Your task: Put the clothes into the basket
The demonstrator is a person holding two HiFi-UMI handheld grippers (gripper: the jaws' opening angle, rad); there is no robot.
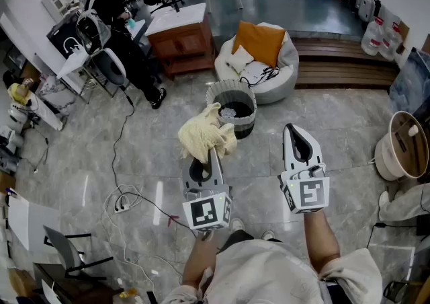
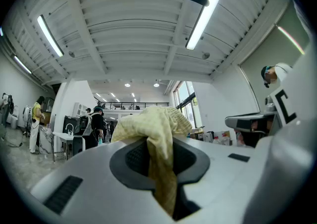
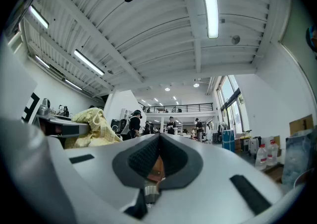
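A crumpled pale yellow cloth hangs from my left gripper, which is shut on it and held up above the floor. In the left gripper view the cloth bunches over the jaw tips and runs down between the pads of the left gripper. Just beyond it stands a round grey woven basket with dark and white clothes inside. My right gripper is held level to the right of the basket. Its jaws meet at the tips with nothing between them, as the right gripper view shows.
A white beanbag chair with an orange cushion sits behind the basket. A wooden cabinet and a person in black are at the back left. Cables trail on the floor at the left. A round tub stands at the right.
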